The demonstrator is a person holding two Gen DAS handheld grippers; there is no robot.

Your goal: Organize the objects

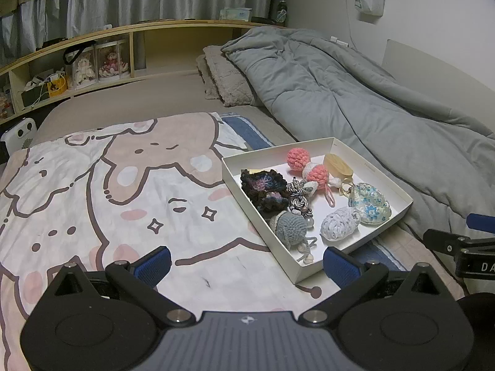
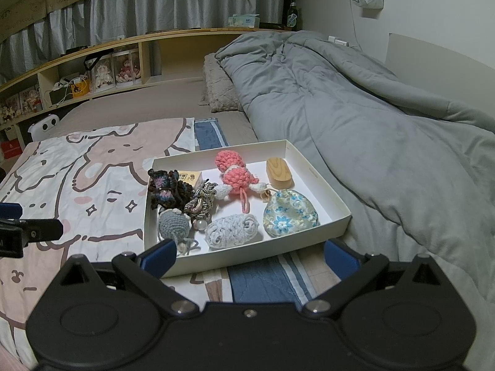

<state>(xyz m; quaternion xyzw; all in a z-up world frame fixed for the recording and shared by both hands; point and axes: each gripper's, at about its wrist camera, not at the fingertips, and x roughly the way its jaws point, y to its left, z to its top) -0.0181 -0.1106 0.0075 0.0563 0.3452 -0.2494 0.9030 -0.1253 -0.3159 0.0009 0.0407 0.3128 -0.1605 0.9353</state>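
- White card tray (image 1: pixel 383 182) in the left wrist view, shallow and open-topped, resting on the bed where a cartoon-print blanket (image 1: pixel 92 185) meets a grey duvet (image 1: pixel 355 92).
- Contents, all inside the tray: pink crochet doll (image 1: pixel 309 170) toward the far side; wooden oval block (image 1: pixel 338 164) just beside it; dark crochet piece (image 1: pixel 263 190) at the left wall; knotted cord charm (image 1: pixel 298 196) in the middle; grey crochet figure (image 1: pixel 287 224) and pale yarn bundle (image 1: pixel 338 222) on the near side; blue floral pouch (image 1: pixel 369 204) at the right wall.
- Left gripper (image 1: pixel 246 262): jaws spread wide, nothing between them, held above the blanket at the tray's near corner. One blue pad (image 1: pixel 340 266) stands just beside the near wall; contact cannot be judged.
- Part of the right gripper (image 1: pixel 464 241) shows at the right edge.

- Right wrist view: tray (image 2: pixel 328 191) seen square-on, with blue-striped cloth (image 2: pixel 263 278) under its near wall.
- Contents as above: doll (image 2: pixel 233 171), block (image 2: pixel 278 170), dark piece (image 2: pixel 168 188), cord charm (image 2: pixel 201 201), grey figure (image 2: pixel 173 224), yarn bundle (image 2: pixel 232 230), pouch (image 2: pixel 289 213). A small tan card box (image 2: pixel 188 179) lies behind the dark piece.
- Right gripper (image 2: pixel 250 258): jaws released and wide apart, empty, poised before the tray's near wall.
- Left gripper (image 2: pixel 27 232) enters at the left edge, over the blanket (image 2: pixel 77 185).
- Duvet (image 2: pixel 386 123) lies along the tray's right side.
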